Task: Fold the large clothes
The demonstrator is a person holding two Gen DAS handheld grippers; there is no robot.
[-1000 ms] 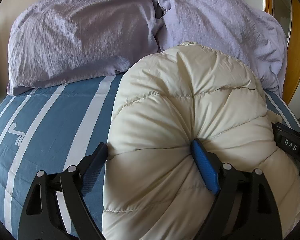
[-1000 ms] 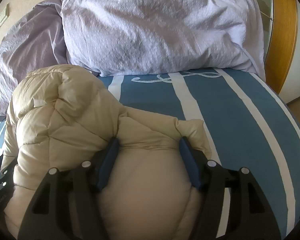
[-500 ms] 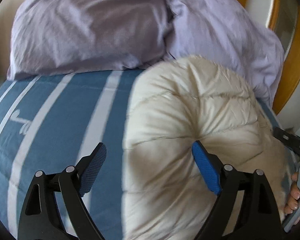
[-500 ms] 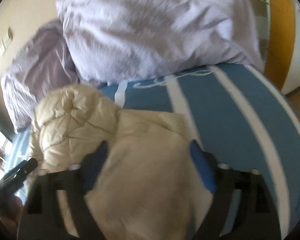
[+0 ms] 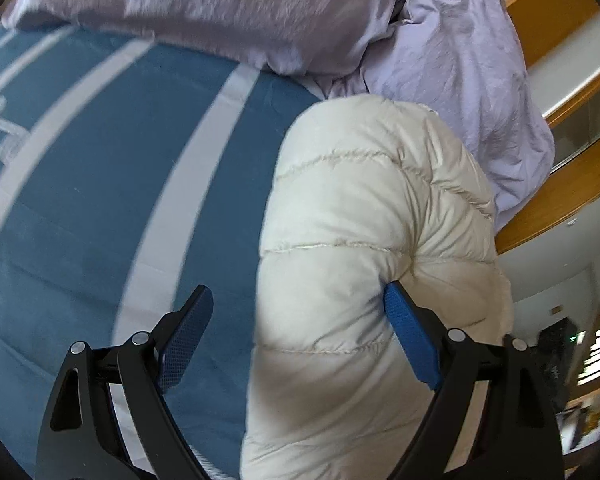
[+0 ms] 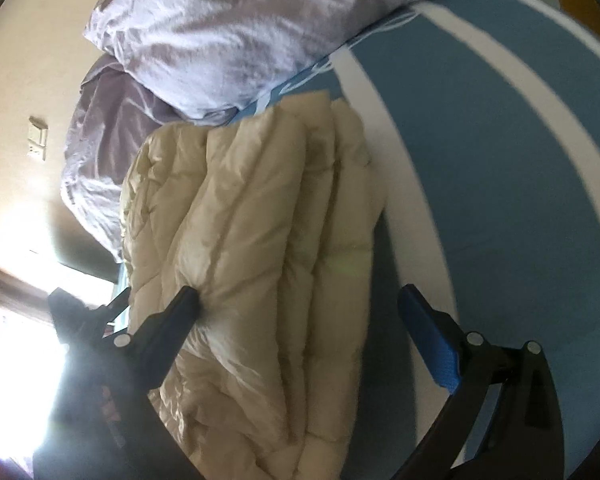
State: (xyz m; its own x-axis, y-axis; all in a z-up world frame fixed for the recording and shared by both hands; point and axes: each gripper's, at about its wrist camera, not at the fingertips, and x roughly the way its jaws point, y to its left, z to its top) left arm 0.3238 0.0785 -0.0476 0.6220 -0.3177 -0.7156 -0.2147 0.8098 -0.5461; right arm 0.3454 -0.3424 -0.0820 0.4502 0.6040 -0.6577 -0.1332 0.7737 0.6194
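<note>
Both views have rolled; right gripper has just been opening, now wide, off the jacket. Left gripper spread too. Jacket bundled on bedspread. I'd pinch its soft, slippery, springy hem.

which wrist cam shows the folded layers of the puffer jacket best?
Right wrist. The puffer jacket shows its stacked folded layers edge-on, lying on the striped bedspread, within the open right gripper, whose jaws have just been opening. The left wrist view shows only one rounded quilted bulge; layers hidden.
</note>
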